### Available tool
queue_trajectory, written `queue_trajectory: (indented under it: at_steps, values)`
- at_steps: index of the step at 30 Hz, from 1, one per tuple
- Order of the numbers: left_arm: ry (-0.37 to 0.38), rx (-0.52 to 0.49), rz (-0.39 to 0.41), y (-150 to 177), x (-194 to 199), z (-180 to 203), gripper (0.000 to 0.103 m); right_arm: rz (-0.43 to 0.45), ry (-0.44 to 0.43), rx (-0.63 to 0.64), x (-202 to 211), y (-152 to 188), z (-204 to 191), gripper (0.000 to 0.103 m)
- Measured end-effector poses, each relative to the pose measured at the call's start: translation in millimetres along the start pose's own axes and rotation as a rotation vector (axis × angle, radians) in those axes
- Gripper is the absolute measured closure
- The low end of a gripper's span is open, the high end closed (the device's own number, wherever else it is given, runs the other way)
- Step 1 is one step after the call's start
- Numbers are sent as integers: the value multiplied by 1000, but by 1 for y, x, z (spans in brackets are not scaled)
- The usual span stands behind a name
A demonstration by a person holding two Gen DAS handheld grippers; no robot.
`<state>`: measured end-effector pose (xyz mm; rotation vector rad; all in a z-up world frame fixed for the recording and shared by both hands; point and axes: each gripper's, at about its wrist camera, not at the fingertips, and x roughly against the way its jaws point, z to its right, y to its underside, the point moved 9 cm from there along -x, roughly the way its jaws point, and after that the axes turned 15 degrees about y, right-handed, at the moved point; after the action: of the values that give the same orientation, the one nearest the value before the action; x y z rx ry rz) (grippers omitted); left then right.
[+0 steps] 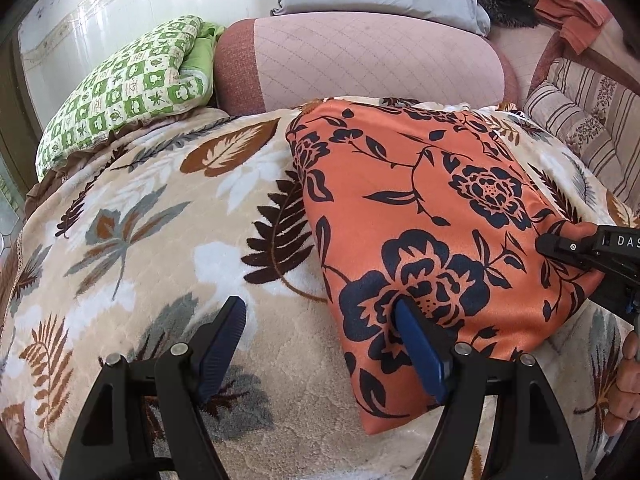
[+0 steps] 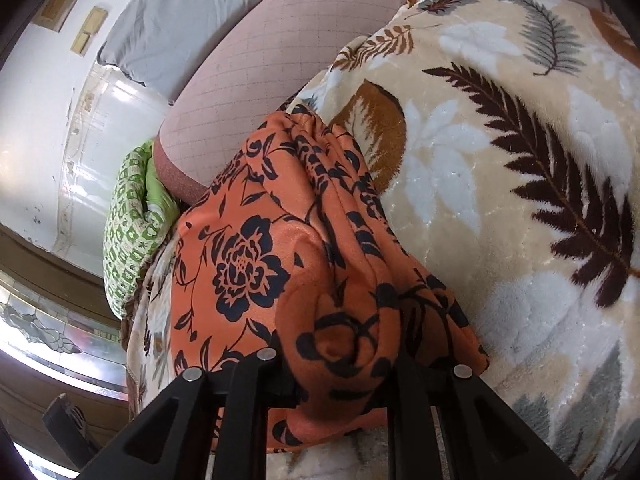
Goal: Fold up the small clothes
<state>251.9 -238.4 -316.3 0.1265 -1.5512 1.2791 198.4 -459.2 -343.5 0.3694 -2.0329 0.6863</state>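
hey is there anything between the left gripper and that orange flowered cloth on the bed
Nothing visible stands in the way. The left gripper hangs open right at the near edge of the orange flowered cloth, one finger over the cloth, the other over the leaf-print blanket. The right gripper is shut on the cloth's far side.

One orange floral garment [image 1: 420,216], two tongs [image 1: 320,320] [image 2: 340,360], one blanket [image 1: 160,240].

Left tool [image 1: 320,316] spread wide over the bed; orange floral garment [image 1: 432,216] lies folded.

One blue fingertip [image 1: 404,312] rests against the garment's near edge, the other over the leaf-print blanket [image 1: 152,216]. Right tool [image 1: 560,244] nips the garment's right edge.
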Motion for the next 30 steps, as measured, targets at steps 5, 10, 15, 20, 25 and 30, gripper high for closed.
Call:
queue_trajectory:
  at_steps: [5,10,15,20,25,30]
  values:
    - [17,13,-2,-5,-2,-1,25,-10,2,9,1,0,2,83]
    - [40,15,8,-12,-1,-1,25,-10,9,10,23,-16,-4,81]
    - [93,31,64,-28,6,-1,25,108,82,202,50,-62,-53,81]
    - [107,66,73,-36,0,-10,23,37,145,250,34,-73,-63,78]
    - [102,99,58,-35,-5,-14,23,-26,124,223,21,-27,-24,84]
    - [69,56,53,-33,-3,-9,23,30,143,223,41,0,0,91]
